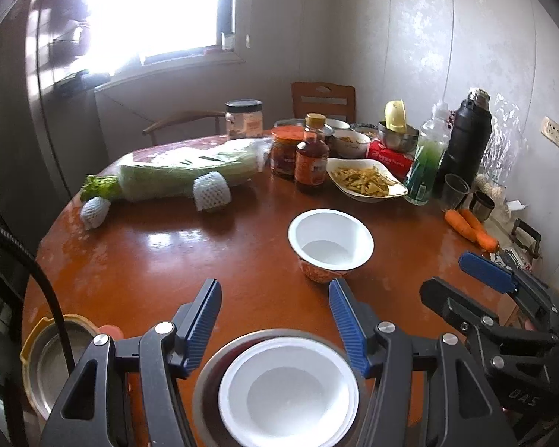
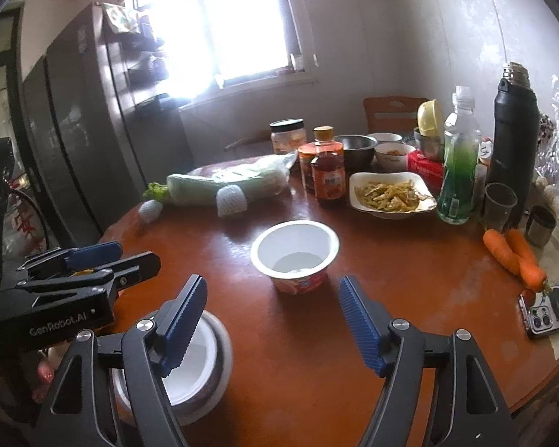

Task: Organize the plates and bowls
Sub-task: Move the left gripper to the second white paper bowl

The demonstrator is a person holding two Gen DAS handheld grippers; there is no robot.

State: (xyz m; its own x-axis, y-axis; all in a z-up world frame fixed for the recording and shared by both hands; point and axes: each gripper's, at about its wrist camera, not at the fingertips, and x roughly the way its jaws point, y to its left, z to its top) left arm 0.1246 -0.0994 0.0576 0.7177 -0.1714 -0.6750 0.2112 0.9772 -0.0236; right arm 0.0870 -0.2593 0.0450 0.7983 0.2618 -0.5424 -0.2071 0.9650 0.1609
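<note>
- Left wrist view: the left gripper (image 1: 274, 329) is hanging with jaws partly open and empty, above a stack of white bowls (image 1: 287, 391) sitting in a steel bowl (image 1: 205, 372) at the table's (image 1: 167, 253) near edge.
- Right wrist view: the right gripper (image 2: 272, 327) is standing half open, gripping nothing.
- Stacking is looking partly done; one lone bowl (image 2: 294, 253) is waiting mid-table, apart from both grippers.
- That bowl is showing a white inside and a red patterned outside, standing upright.
</note>
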